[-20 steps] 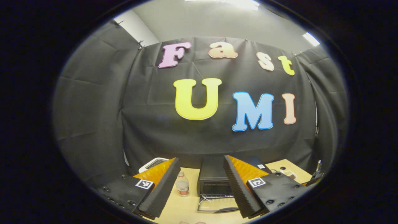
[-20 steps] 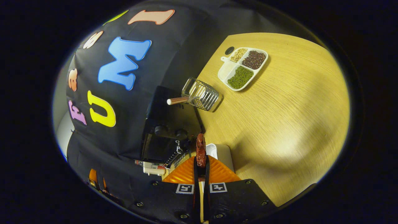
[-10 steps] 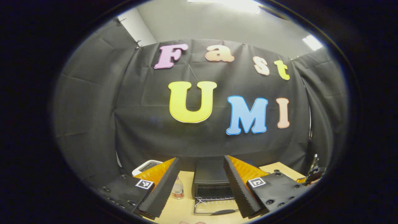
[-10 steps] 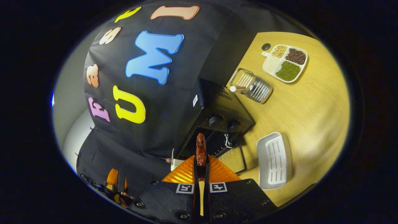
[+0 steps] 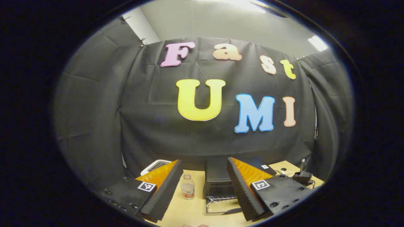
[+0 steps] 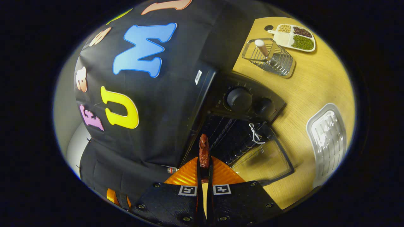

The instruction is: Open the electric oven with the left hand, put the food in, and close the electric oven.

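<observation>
In the right gripper view, a reddish piece of food (image 6: pixel 204 151) is held pinched between the fingers of the right claw (image 6: pixel 204 167), just before the mouth of the electric oven (image 6: pixel 240 104), whose glass door (image 6: pixel 265 160) is folded down onto the desk (image 6: pixel 312 85). Bare desk is left between the door's edge and a white tray (image 6: pixel 328 142). In the left gripper view, the left claw (image 5: pixel 205 186) is spread wide and empty, well back from the oven, with a small bottle (image 5: pixel 187 186) seen between its fingers.

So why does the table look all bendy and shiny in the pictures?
In the right gripper view the fisheye lens curves the table edge, and ceiling light makes pale glare patches on the wood and the white tray. In the left gripper view the ceiling lamp is blown out white.
</observation>
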`<state>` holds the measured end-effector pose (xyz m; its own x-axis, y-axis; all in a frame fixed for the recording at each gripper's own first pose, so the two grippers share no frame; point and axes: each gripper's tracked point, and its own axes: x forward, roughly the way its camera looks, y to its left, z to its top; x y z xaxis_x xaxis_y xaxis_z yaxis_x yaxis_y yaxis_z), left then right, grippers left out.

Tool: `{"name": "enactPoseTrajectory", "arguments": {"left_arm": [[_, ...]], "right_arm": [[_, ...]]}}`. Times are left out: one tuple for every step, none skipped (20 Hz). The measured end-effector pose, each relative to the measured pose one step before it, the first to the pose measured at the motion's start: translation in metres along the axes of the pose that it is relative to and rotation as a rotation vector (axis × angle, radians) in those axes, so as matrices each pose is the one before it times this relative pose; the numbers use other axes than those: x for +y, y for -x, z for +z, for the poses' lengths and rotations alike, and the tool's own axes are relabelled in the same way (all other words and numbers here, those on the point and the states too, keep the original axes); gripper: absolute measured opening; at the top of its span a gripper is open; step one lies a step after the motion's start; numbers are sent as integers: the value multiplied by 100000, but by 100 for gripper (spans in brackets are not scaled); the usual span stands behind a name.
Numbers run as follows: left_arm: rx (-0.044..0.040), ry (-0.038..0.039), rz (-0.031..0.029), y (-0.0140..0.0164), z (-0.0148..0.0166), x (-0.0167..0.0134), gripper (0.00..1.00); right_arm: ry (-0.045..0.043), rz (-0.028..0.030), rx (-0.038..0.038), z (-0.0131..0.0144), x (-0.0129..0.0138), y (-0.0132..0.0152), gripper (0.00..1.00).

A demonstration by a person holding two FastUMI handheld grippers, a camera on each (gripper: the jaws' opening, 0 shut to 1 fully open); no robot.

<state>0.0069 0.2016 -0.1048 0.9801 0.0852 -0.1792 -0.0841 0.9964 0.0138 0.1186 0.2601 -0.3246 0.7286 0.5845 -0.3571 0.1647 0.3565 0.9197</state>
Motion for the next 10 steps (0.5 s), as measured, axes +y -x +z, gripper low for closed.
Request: {"name": "enactPoseTrajectory", "arguments": {"left_arm": [[803,-233,534,-61,-275,429,98],[611,-383,617,65,-311,564,98],[449,-485,580,85,-196,561,98],[136,-368,481,-63,-111,481,98],[144,-168,200,-82,-149,344,98],[470,142,-44,-184,-117,284,98],[554,12,264,-54,-240,319,98],[563,76,485,-201,-213,264,98],[617,250,590,-281,-308,248,99],[489,190,670,-162,-28,175,95]], "right_arm": [[-769,-1271,-70,-190,-326,-1093,5],[-715,-558,-308,-336,-110,-972,5],[-348,-643,-1170,104,-169,-1048,5],[-179,-870,-1808,208,-229,-656,5],[-818,-752,-2026,393,-171,-737,5],[-1289,-742,-1508,32,-99,-727,6],[-1137,-615,-1191,172,-179,-602,6],[-654,-1044,-986,0,-313,-555,6],[-802,-1289,-907,153,-323,-498,6],[-1172,-225,-1278,172,-71,-265,7]]}}
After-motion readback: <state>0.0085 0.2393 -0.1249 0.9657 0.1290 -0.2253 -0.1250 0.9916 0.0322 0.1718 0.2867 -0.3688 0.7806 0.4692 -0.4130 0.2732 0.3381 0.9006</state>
